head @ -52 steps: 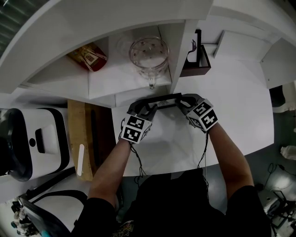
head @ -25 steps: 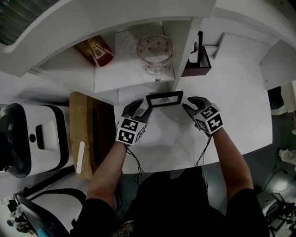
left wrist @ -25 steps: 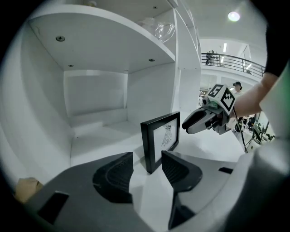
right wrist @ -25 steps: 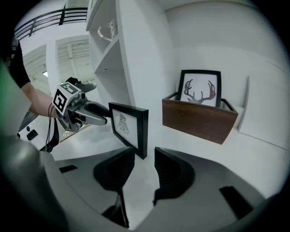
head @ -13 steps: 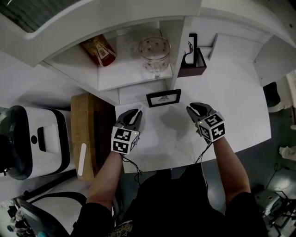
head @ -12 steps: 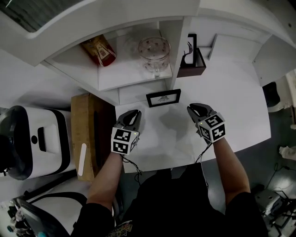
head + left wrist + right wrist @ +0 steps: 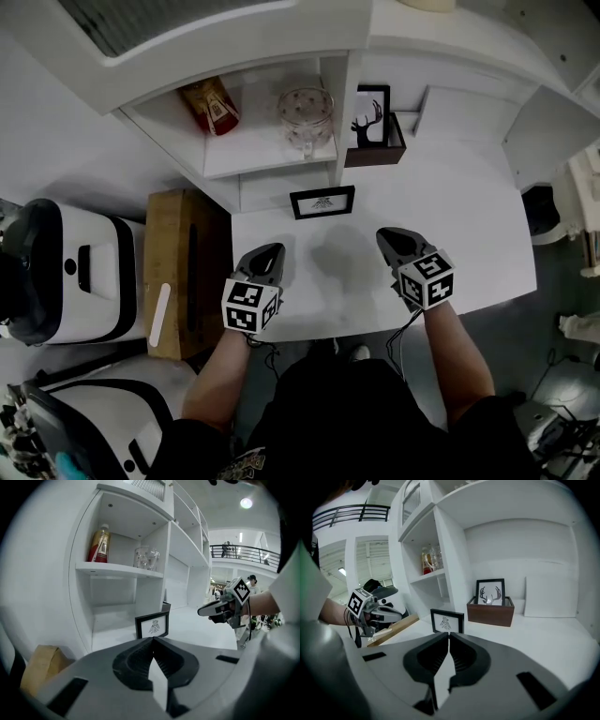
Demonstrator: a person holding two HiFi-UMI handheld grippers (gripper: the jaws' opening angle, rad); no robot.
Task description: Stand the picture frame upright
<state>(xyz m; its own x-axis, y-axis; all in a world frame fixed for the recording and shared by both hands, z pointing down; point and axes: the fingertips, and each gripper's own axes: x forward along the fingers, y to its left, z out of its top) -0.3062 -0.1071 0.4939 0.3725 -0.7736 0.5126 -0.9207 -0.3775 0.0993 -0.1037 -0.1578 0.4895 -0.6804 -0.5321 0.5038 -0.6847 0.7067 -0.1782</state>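
Location of picture frame (image 7: 322,202): upright on white desk (image 7: 469,206), just below shelf holding bottle (image 7: 211,105) and glass mug (image 7: 305,114); deer print (image 7: 372,122) behind, to the right. Left gripper (image 7: 272,249) and right gripper (image 7: 386,236): jaws pressed together, gripping nothing, apart from frame on either side.

Nothing legible; the bottle (image 7: 212,106) label seems printed (too blurred)

Head view muted, dim toward bottom; soft shadows on white table (image 7: 469,216). Gripper views bright, ceiling lamp (image 7: 245,502) flares; fisheye bending, black vignetted corners.
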